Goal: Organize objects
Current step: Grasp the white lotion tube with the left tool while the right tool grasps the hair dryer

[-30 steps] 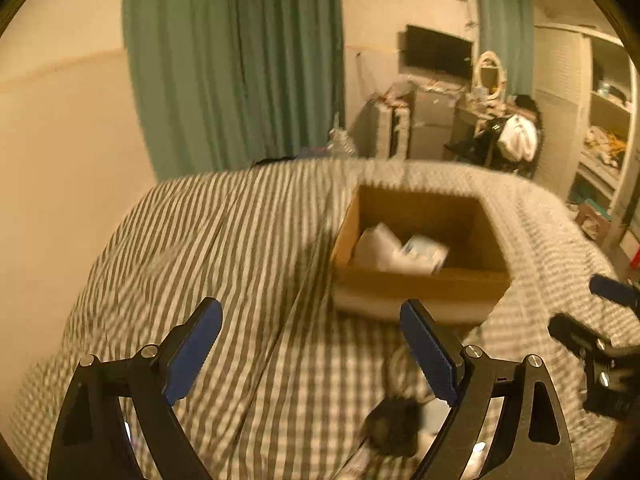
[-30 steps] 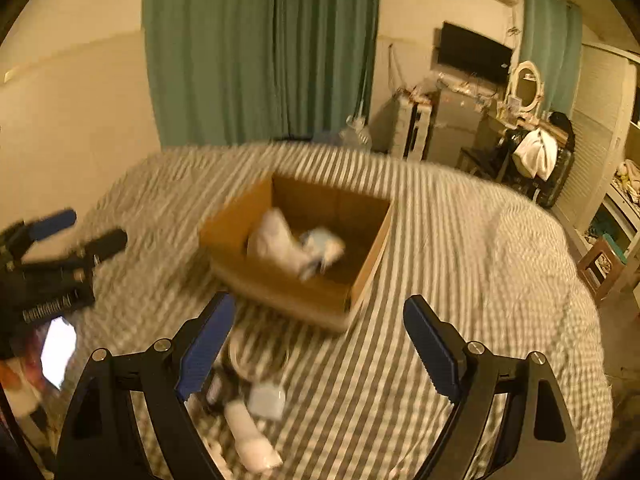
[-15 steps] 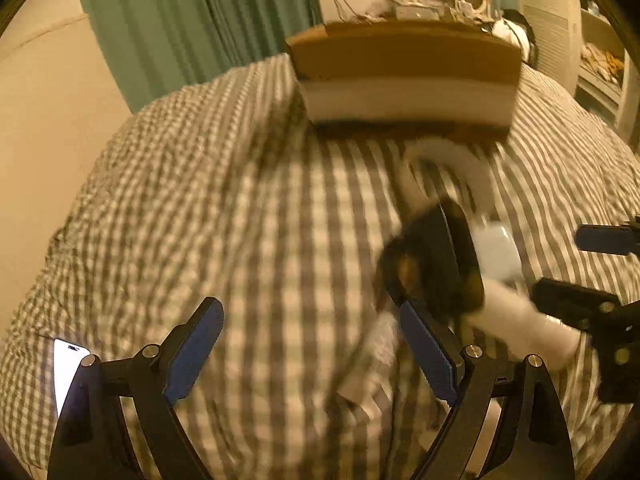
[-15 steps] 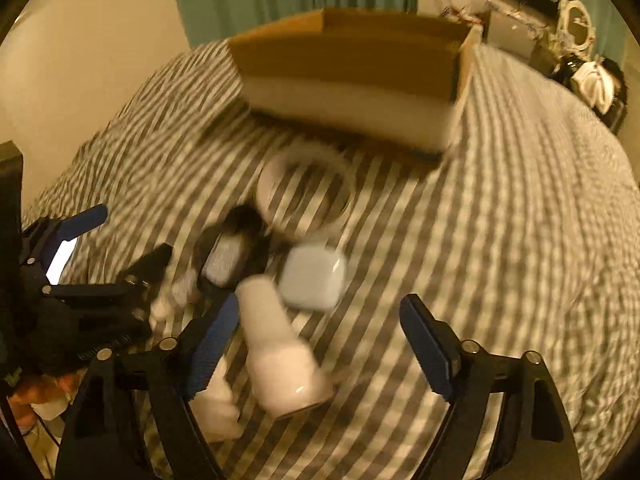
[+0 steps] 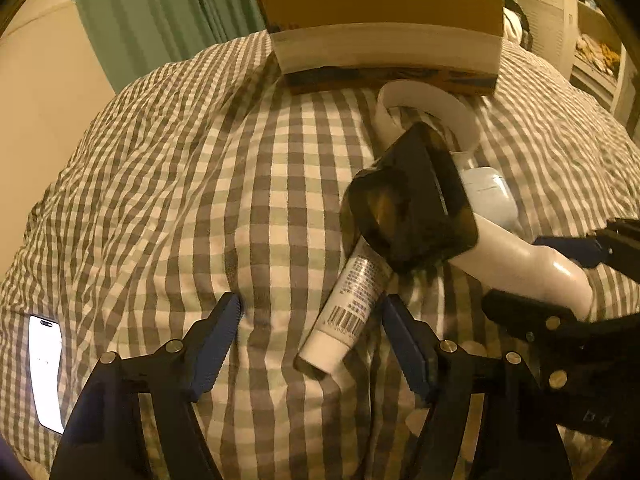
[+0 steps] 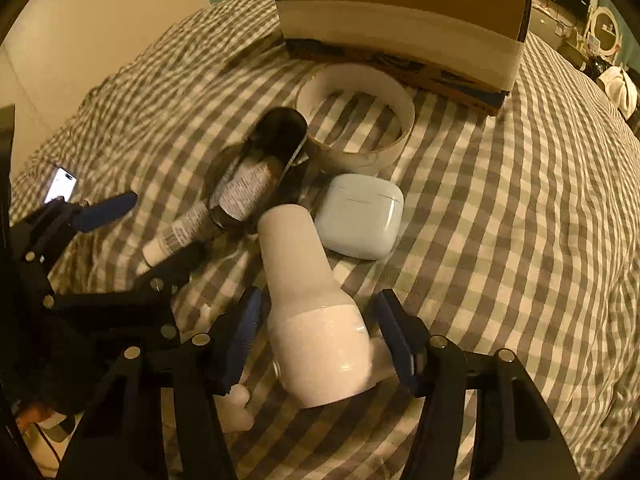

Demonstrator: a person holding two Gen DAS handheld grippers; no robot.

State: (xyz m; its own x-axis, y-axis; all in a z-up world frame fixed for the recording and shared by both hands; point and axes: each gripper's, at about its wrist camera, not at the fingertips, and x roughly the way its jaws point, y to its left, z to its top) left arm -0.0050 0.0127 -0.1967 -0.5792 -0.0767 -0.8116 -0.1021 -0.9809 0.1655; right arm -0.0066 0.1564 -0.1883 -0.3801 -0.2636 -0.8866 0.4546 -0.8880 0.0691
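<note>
A white bottle (image 6: pixel 312 304) lies on the checked bedspread between the open jaws of my right gripper (image 6: pixel 318 320); it also shows in the left wrist view (image 5: pixel 532 260). A white tube (image 5: pixel 348 308) lies between the open jaws of my left gripper (image 5: pixel 312 316), its far end under a dark pouch (image 5: pixel 412 204). The tube (image 6: pixel 188 232) and the pouch (image 6: pixel 268 160) also show in the right wrist view. A white earbud case (image 6: pixel 360 216) and a white tape ring (image 6: pixel 356 120) lie just beyond. A cardboard box (image 6: pixel 400 24) stands behind them.
A lit phone (image 5: pixel 46 364) lies on the bedspread at the left. Green curtains (image 5: pixel 180 12) and a beige wall (image 5: pixel 36 88) stand behind the bed. Shelves and furniture are at the far right (image 5: pixel 592 40).
Both grippers have dropped low and moved forward onto the pile of objects. The right jaws now straddle the white bottle and the left jaws the tube. The box's inside is hidden now.
</note>
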